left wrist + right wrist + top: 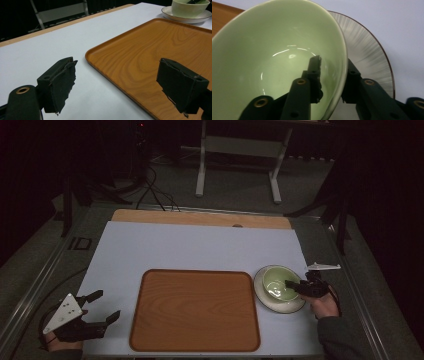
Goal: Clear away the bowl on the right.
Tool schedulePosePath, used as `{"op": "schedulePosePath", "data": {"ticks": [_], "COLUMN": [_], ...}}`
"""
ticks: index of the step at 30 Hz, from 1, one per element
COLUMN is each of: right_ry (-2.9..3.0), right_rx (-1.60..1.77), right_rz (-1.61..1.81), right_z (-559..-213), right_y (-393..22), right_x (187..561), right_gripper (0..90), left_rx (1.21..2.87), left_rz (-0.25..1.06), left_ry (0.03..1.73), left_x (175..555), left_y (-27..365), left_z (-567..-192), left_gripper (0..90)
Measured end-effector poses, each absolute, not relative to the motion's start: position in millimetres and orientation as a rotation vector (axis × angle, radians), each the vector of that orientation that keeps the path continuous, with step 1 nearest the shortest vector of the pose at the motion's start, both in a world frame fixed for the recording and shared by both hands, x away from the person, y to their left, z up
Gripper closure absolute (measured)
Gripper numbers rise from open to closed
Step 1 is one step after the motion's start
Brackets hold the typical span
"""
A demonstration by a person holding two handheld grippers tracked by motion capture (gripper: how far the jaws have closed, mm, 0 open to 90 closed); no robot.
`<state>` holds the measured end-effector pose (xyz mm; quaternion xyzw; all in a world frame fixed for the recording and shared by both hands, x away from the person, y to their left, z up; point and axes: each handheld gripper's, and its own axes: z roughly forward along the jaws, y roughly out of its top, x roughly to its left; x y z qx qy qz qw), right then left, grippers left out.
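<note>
The right gripper (pixel 295 286) is clamped on the near-right wall of a pale green bowl (pixel 275 283): in the right gripper view one jaw reaches down inside the bowl (pixel 274 62) against its glazed inner wall while the other presses the outside just beyond the rim, so the rim runs between the two pads. The bowl sits on a white saucer (pixel 295 306) with a thin dark edge, and the saucer's streaked rim (pixel 367 50) shows behind and to the outer side of that outside jaw. In the right gripper view the bowl looks tilted toward the camera, though whether its foot has left the saucer I cannot tell. The person's right hand (pixel 325 306) grips the tool just behind the bowl, on the pale sheet (pixel 200 245) that covers the table. The left gripper (pixel 102 307) rests low over that sheet with its jaws spread wide and nothing between them; its padded fingers (pixel 61 83) frame bare sheet and the near-left corner of a wooden tray (pixel 150 57). The tray (pixel 195 310) lies just beside the left gripper's tips, between the two tools, and the bowl and saucer (pixel 186 17) stand beyond the tray's far edge, well apart from the left gripper.
</note>
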<state>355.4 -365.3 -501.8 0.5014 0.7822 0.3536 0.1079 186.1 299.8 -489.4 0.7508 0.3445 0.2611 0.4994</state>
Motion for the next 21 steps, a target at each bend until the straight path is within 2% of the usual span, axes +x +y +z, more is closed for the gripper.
{"op": "schedulePosePath", "data": {"ticks": [5, 21], "right_ry": [2.288, 2.215], "right_rx": [1.491, 1.478], "right_rz": [1.026, 1.144], "right_z": [-500.8, -499.9], "right_y": [-365.3, -366.6], "right_x": [354.3, 343.6], "right_gripper": [82.3, 83.4], "left_rx": [1.815, 1.808], "left_rz": [0.633, 0.638], "left_ry": [0.833, 0.838], "left_x": [186.0, 185.9], "left_y": [300.0, 300.7], "left_z": [-489.3, -489.3], "left_gripper": [15.3, 15.4]}}
